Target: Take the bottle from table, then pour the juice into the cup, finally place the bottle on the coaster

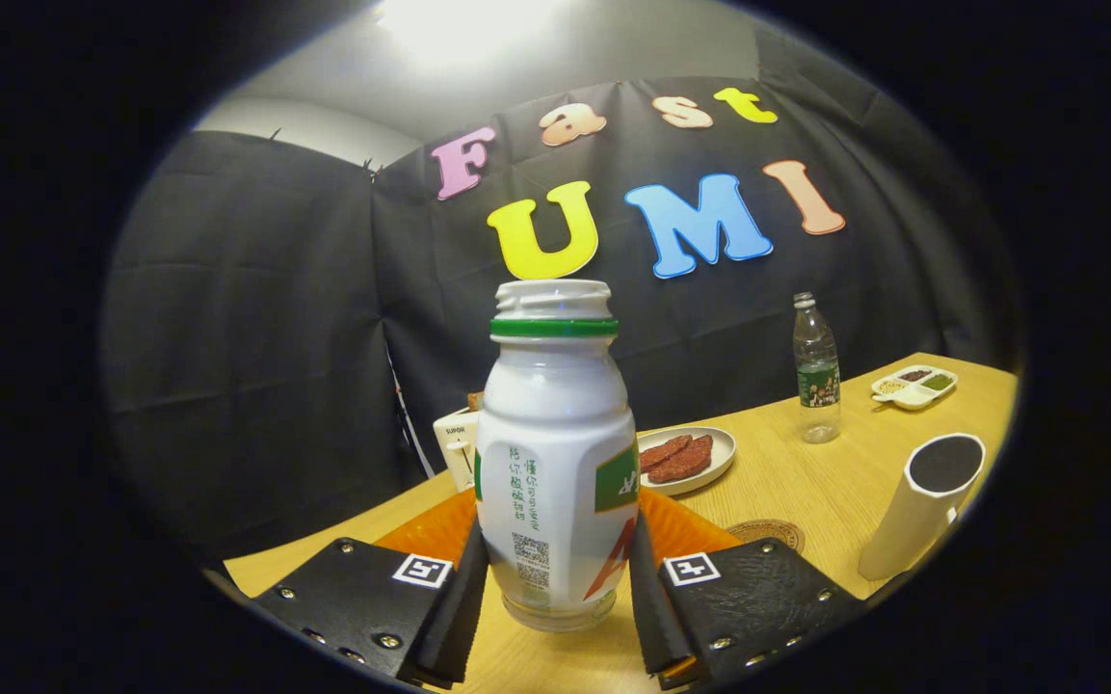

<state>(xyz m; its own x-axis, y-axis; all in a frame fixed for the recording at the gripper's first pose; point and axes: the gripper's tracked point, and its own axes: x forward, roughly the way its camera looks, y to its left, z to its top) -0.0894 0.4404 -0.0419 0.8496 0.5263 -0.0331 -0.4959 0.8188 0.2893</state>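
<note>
- Your gripper (555,588) holds the bottle (555,463) between its two fingers: one finger presses on its left side and the other on its right side, low on the body.
- The bottle stands upright, its cap is off and its mouth is open. It is white with a green ring under the neck. You cannot tell from here whether its bottom touches the table (806,482) or is lifted a little.
- Just behind the bottle, beyond the fingers, you see an orange thing (430,530) with ribs that comes out on both sides of the bottle. What it is, you cannot tell.
- The coaster (767,532), round and brown, lies flat on the table just ahead of the right finger.
- The cup (921,516), tall and white, stands to the right of the right finger, a little further than the coaster. Its opening looks dark.
- Beyond the fingers and to the right of the bottle there is a plate (700,461) with reddish-brown pieces of food on it.
- Further away to the right stands a clear water bottle (816,371), and beyond it lies a small white tray (913,387) with several compartments.
- Behind the bottle on the left, a white box (456,445) stands at the far edge of the table.
</note>
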